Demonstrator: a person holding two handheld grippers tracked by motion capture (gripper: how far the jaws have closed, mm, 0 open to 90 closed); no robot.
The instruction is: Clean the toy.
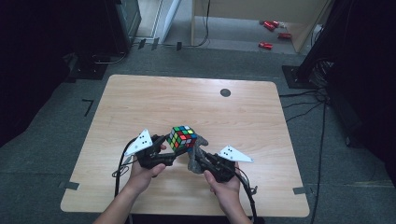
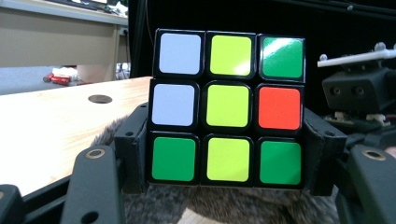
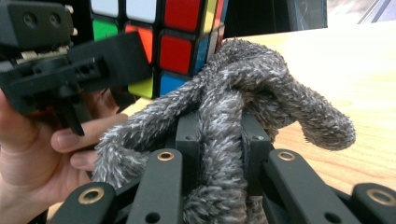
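Gripping cube [image 2: 227,108] in left gripper [image 2: 226,163], grey furry cloth [image 3: 224,116] in right gripper [image 3: 219,140].

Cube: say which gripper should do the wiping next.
Right. The right gripper already clamps the grey fuzzy cloth beside the cube, while the left gripper is shut on the cube, probably steadying it.

Cube and furry cloth, both held up

I see the scrambled cube [image 2: 228,107] upright, yellow-centred face toward me, and the grey fuzzy cloth [image 3: 233,107] bunched just beneath it.
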